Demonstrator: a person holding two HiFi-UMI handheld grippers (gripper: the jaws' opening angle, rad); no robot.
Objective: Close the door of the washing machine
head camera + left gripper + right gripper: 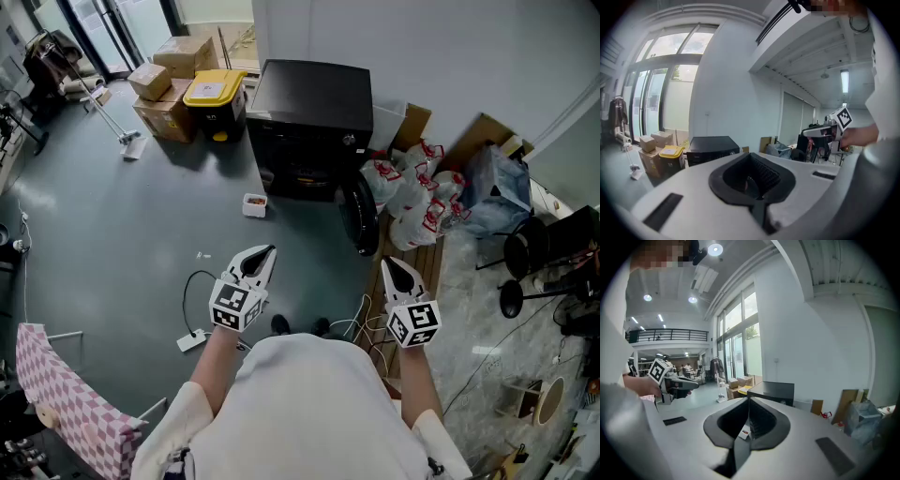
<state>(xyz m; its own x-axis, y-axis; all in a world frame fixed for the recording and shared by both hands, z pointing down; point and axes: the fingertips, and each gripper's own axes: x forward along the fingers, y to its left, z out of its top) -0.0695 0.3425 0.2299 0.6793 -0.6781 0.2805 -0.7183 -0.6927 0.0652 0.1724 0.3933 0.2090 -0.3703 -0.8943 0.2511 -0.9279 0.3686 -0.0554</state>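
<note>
On the grey floor (112,234) we see the black washing machine (309,122), cardboard boxes (169,84), a yellow-lidded bin (216,94) and a small white box (254,204).

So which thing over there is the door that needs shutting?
Find the black boxy washing machine standing against the white wall. Its door hangs open at the machine's front corner, on the side nearest the red-and-white bags. It is the only round, dark disc there, standing on edge among boxy and lumpy neighbours.
</note>
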